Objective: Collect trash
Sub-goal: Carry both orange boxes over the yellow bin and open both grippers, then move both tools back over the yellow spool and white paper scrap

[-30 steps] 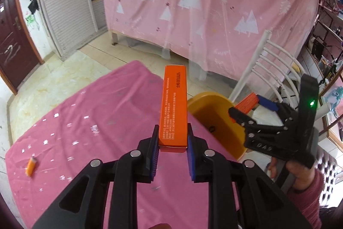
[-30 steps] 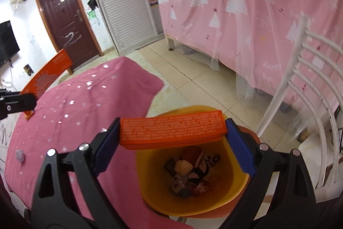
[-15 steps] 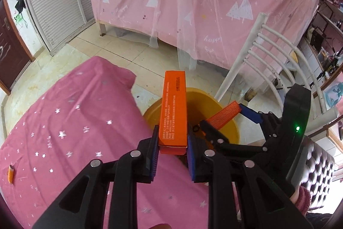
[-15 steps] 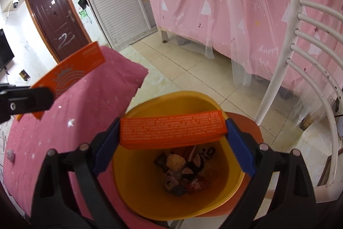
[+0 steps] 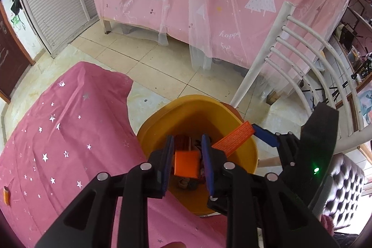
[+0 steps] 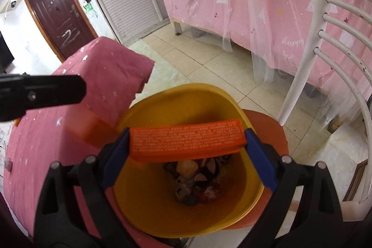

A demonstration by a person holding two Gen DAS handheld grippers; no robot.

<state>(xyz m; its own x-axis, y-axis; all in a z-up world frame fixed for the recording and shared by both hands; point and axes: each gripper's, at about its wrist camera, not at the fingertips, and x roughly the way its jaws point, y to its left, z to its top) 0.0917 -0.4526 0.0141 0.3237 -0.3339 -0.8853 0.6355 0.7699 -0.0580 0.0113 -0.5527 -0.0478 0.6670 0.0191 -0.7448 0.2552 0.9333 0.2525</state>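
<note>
A yellow trash bin [image 5: 197,108] [image 6: 176,99] stands on an orange stool beside the pink-clothed table and holds several scraps. My left gripper [image 5: 187,155] is open above the bin mouth; an orange box [image 5: 187,165] [image 6: 86,129] is dropping free between its jaws, blurred in the right wrist view. My right gripper [image 6: 186,143] [image 5: 253,131] is shut on a second orange box [image 6: 186,136] [image 5: 234,137], held crosswise over the bin.
The pink starred tablecloth [image 5: 58,143] covers the table to the left, with a small orange item [image 5: 5,194] near its left edge. A white slatted chair [image 5: 290,66] stands right of the bin. A pink curtained bed [image 5: 220,4] is behind.
Both grippers moved over the bin. My left gripper opened and let go of its orange box, which now falls into the bin. The right gripper still holds its box.
</note>
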